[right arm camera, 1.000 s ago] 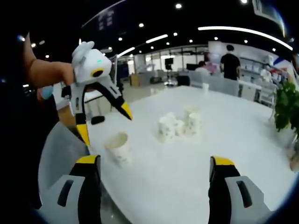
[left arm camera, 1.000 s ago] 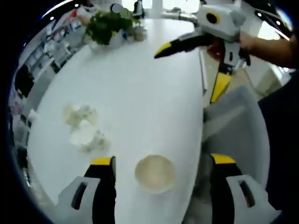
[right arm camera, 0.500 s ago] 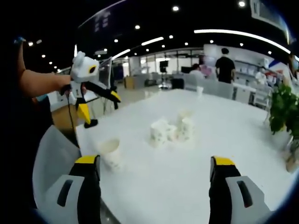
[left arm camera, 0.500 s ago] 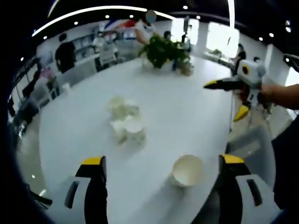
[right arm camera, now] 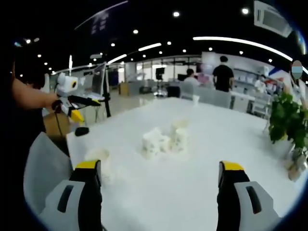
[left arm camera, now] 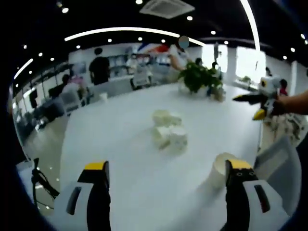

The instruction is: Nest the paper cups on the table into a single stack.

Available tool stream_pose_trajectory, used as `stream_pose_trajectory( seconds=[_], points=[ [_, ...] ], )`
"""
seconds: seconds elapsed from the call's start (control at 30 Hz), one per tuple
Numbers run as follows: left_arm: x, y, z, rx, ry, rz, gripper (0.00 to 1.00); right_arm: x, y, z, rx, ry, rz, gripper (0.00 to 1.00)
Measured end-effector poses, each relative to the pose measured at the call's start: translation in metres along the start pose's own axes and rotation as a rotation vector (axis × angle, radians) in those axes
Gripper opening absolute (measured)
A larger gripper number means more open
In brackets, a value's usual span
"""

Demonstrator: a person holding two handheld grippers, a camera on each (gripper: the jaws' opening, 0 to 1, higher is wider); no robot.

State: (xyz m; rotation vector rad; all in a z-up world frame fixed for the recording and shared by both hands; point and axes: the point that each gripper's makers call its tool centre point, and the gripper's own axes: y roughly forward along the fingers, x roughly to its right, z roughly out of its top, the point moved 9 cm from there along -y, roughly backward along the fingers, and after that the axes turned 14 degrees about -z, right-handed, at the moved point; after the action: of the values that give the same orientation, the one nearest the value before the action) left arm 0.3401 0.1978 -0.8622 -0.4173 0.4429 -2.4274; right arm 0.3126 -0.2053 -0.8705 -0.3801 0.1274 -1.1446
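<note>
— Where were the cups?

— A lone paper cup (left arm camera: 220, 169) stood near my left gripper (left arm camera: 168, 185); the cluster of paper cups (right arm camera: 164, 138) sat mid-table (right arm camera: 231, 139), beyond it.

— And the jaws?

— Both spread wide, left and right gripper (right arm camera: 156, 185), holding nothing.

An open-plan office: a long white table (right arm camera: 231, 144) fills the middle of the right gripper view, people (right arm camera: 222, 74) stand among desks at upper right, a potted plant (right arm camera: 286, 120) sits at right, and ceiling lights (right arm camera: 231, 41) run across the dark top.
</note>
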Motion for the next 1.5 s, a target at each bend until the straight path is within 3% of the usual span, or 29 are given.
stream_pose_trajectory(
  seconds=[0.07,0.3,0.77,1.17,1.27,1.5],
  points=[
    [0.000,-0.004,-0.008,0.017,-0.026,-0.003,1.00,0.002,0.002,-0.003,-0.010,0.003,-0.008,1.00],
    [0.005,-0.020,-0.027,0.021,0.004,0.000,1.00,0.006,0.004,-0.013,-0.012,0.009,-0.040,1.00],
    [-0.002,-0.026,-0.025,0.046,-0.019,-0.001,1.00,0.007,0.013,-0.013,-0.018,0.007,-0.052,1.00],
    [0.007,-0.023,-0.032,0.037,0.005,-0.005,1.00,0.016,0.051,-0.011,-0.014,0.035,-0.058,1.00],
    [0.012,-0.021,-0.034,0.044,-0.004,-0.011,1.00,0.021,0.064,-0.017,-0.046,0.038,-0.072,1.00],
    [0.009,-0.022,-0.033,0.039,-0.005,-0.001,1.00,0.027,0.089,-0.021,-0.049,0.055,-0.074,0.99]
  ],
)
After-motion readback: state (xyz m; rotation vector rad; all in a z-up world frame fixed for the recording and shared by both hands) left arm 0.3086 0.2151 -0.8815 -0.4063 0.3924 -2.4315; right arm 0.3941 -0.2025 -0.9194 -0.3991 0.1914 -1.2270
